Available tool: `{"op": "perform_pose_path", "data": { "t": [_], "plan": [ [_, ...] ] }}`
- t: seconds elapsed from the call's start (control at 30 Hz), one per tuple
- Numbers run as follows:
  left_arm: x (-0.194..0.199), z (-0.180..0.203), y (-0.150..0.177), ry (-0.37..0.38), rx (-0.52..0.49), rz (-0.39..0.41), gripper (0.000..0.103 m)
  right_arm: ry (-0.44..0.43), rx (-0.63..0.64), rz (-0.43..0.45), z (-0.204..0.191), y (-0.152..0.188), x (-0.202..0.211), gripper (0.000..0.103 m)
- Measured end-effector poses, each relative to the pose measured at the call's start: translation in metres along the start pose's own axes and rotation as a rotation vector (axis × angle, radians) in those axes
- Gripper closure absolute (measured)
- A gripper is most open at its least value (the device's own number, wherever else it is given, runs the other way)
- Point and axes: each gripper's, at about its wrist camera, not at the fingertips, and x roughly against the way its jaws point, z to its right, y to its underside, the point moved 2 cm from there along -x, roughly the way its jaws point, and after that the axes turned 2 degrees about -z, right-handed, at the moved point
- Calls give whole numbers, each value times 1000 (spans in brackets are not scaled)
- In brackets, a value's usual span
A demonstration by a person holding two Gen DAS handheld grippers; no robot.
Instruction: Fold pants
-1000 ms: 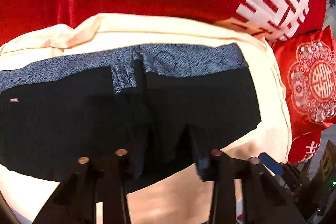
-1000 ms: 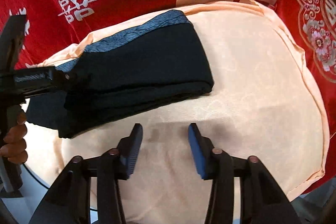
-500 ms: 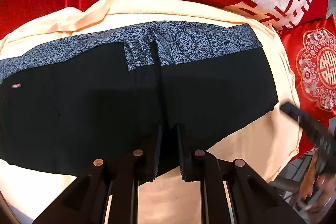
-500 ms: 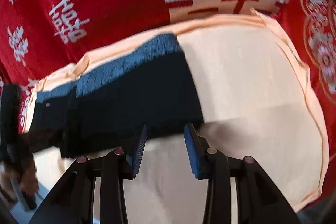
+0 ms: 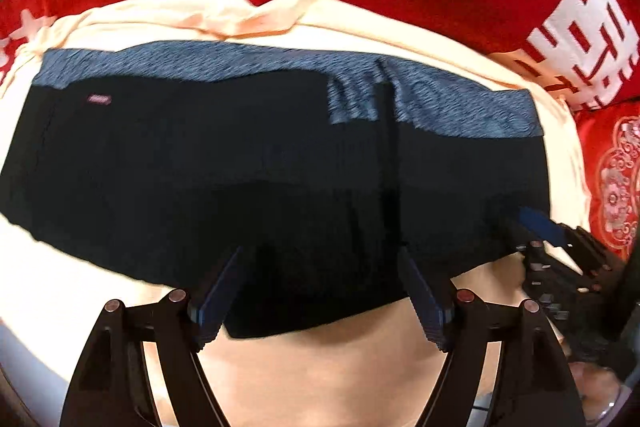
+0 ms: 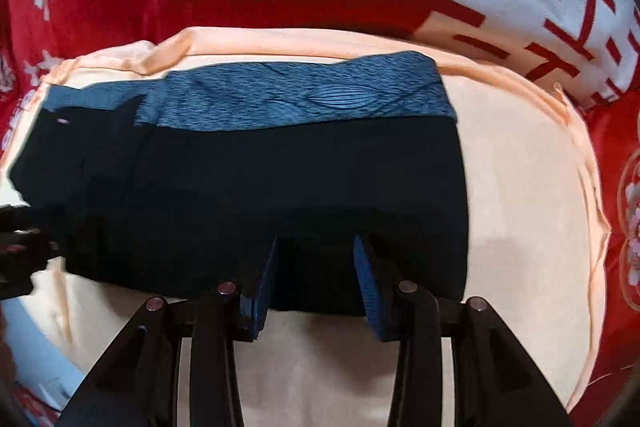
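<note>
Two grippers hang over the near edge of the pants (image 5: 248, 163), which lie folded into a dark band across the middle of both frames, the patterned blue waistband (image 6: 304, 95) along the far side, on a cream sheet (image 6: 520, 187) over a red cover (image 5: 400, 7) with white characters. Our left gripper (image 5: 320, 291) is opening — its jaws stand wide, the near hem of the pants between them in the lower centre, pads not pressing. Our right gripper (image 6: 314, 283) sits part open over the hem in its own lower centre, holding nothing; it also shows at the right edge of the left view.

What could go wrong from here, we judge: the fabric is thin and stacked, so a pinch may catch only the top layer — or the sheet beneath as well — and the fold would drag apart or lift skewed. Uneven bites by the two grippers would leave a crooked edge.

No containers are in view.
</note>
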Motion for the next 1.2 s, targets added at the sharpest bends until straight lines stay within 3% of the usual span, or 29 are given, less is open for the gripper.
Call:
{"op": "perform_pose_path", "data": {
  "t": [0.03,0.13,0.23,0.3,0.47,0.57,0.63,1.2],
  "plan": [
    [3,-3,2,-13,4,5,25,-34,-20,24,4,-5,8,63],
    [10,-9,9,-43,14,23,25,10,-60,121,22,-28,28,63],
    [13,-16,17,-72,42,23,25,-13,-137,119,47,-60,28,63],
    [15,-22,22,-92,68,26,25,-11,-113,91,45,-68,21,63],
    [17,-38,33,-131,152,22,25,13,50,-64,-6,-35,-18,62],
    [17,-51,40,-165,180,12,25,121,148,-35,-31,-16,-21,60],
    [17,-61,45,-192,189,6,25,132,184,-41,-46,-11,-20,59],
    [36,-168,48,-196,304,-1,25,244,74,-120,-81,-16,-17,59]
  ]
}}
